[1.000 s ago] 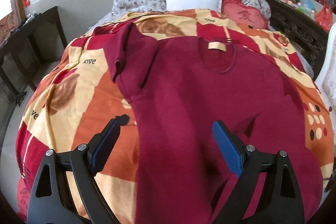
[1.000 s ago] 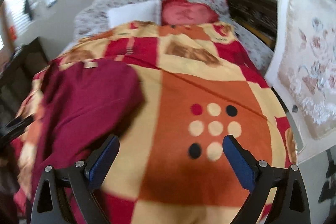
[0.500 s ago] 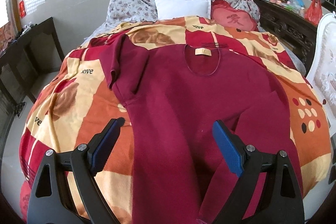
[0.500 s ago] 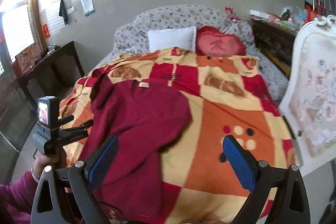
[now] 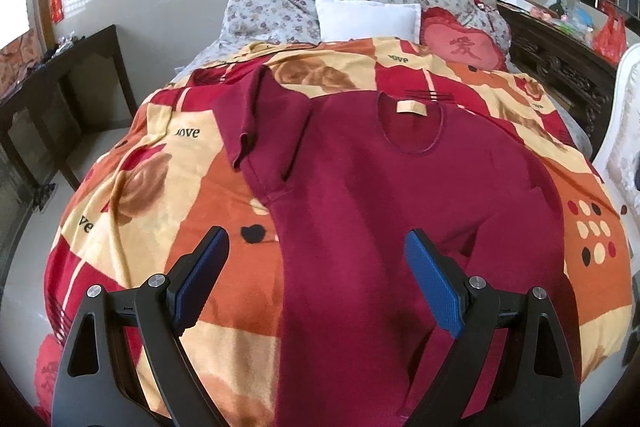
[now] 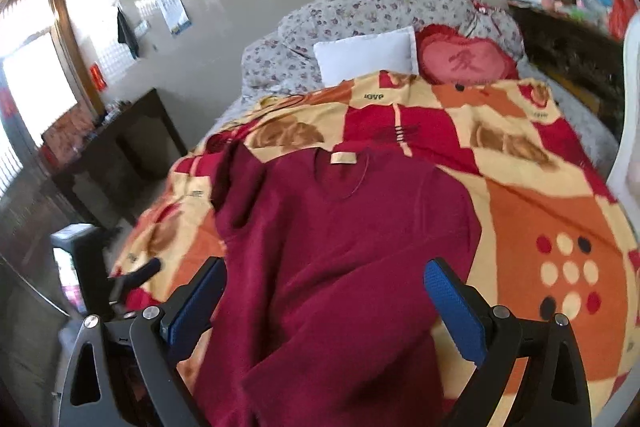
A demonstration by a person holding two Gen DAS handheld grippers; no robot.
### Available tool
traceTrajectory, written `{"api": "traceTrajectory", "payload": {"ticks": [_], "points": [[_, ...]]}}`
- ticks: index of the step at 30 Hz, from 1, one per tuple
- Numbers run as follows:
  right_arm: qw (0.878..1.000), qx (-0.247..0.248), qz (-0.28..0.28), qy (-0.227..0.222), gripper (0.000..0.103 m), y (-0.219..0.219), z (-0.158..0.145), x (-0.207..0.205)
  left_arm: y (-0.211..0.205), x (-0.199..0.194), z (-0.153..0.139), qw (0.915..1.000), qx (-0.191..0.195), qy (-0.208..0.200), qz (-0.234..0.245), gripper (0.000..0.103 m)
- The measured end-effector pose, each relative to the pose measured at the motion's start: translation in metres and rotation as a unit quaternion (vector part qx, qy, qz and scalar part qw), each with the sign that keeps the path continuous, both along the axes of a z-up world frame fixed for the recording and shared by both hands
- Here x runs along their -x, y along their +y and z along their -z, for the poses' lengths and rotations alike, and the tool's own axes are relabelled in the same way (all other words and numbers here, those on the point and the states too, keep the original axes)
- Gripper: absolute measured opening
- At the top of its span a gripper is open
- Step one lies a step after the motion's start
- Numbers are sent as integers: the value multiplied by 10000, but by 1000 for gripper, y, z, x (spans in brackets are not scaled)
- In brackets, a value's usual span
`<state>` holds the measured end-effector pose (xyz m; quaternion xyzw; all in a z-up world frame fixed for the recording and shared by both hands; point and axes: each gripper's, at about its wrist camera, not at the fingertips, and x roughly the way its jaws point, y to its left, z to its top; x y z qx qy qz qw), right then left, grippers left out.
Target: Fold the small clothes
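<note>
While the maroon sweater [image 5: 380, 211] lies face-up on the bed's blanket [image 5: 132, 195], folding looks barely begun: its 2 sleeves lie folded in over the body. Collar points at the pillows, hem toward us, long axis down the bed. Left gripper [image 5: 316, 279] and right gripper [image 6: 324, 307] hover spread wide, empty.

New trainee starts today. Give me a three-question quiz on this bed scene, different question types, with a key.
1. True or false: the left gripper is shut on the maroon shirt.
2. Multiple choice: the tan neck label lies at the shirt's end (A) nearest the grippers (B) towards the white pillow (C) hidden underneath.
3. Fill in: the shirt lies on a patterned ____.

Key: 1 false, both it and the right gripper are open; 2 B; 3 blanket.
</note>
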<state>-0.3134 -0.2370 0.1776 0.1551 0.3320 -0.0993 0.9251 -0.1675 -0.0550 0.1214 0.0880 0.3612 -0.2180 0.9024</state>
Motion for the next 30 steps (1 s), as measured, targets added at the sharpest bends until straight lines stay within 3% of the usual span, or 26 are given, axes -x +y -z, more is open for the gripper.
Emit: {"api": "traceTrajectory", "payload": {"ticks": [11, 30], "points": [[9994, 216, 225, 171, 98, -16, 29, -32, 2, -15, 7, 9997, 35, 186, -173, 90], [9986, 1, 388, 367, 98, -29, 62, -47, -13, -24, 21, 9992, -169, 302, -195, 90]]}}
